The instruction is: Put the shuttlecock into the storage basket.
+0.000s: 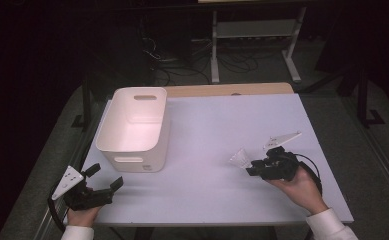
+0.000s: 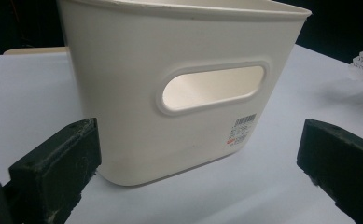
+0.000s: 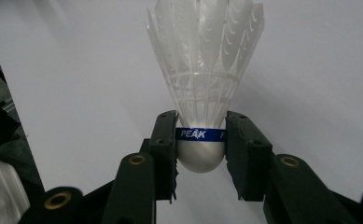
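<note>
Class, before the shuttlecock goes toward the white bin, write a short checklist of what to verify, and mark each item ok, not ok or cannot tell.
1. Right claw shut on the shuttlecock at its rounded head: ok.
2. Shuttlecock skirt undamaged: cannot tell.
3. White bin upright, mouth open: ok.
4. Bin interior free of other things: ok, as far as the high view shows.
5. Left claw open, apart from the bin: ok.
6. White table bare between shuttlecock and bin: ok.

A white bin [image 1: 132, 127] with cut-out handles stands upright near the counter's [image 1: 207, 190] far left corner, a barcode sticker on its near wall.
</note>
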`<state>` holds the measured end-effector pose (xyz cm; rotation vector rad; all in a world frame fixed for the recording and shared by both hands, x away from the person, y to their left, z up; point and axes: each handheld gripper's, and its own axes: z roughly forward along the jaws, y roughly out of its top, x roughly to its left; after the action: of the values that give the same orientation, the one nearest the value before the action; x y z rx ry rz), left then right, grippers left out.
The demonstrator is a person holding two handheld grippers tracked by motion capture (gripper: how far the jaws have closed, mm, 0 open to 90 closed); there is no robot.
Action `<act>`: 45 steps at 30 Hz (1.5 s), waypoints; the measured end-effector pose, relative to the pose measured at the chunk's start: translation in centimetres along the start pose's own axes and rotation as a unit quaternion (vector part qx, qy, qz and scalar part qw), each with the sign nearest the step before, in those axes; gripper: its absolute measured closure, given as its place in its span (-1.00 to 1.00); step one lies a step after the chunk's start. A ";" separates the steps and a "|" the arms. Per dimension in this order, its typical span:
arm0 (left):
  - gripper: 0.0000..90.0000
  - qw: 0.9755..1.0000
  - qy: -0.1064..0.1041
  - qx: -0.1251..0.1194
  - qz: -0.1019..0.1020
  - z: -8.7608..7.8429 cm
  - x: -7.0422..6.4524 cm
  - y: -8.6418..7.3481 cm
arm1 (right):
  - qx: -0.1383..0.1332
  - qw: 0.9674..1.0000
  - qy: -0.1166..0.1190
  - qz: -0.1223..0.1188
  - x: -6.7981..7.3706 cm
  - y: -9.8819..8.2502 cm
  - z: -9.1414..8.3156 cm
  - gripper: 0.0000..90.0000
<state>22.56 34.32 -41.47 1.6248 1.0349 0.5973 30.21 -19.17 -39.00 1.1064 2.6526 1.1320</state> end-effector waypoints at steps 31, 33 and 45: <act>-1.00 1.000 -0.003 -0.005 -0.005 0.0 -0.1 0.0 | -0.028 0.999 0.014 -0.014 -0.1 3.8 -0.8 0.42; -1.00 1.000 -0.003 -0.004 -0.005 0.0 -0.1 0.0 | -0.030 0.999 0.013 -0.015 -0.2 3.9 -0.8 0.42; -1.00 1.000 -0.003 -0.005 -0.005 0.0 -0.1 0.0 | -0.038 0.999 0.028 -0.016 0.0 5.0 -0.2 0.42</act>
<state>22.56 34.24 -41.48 1.6105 1.0344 0.5902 33.13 -16.97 -35.64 1.0303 2.6344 1.2631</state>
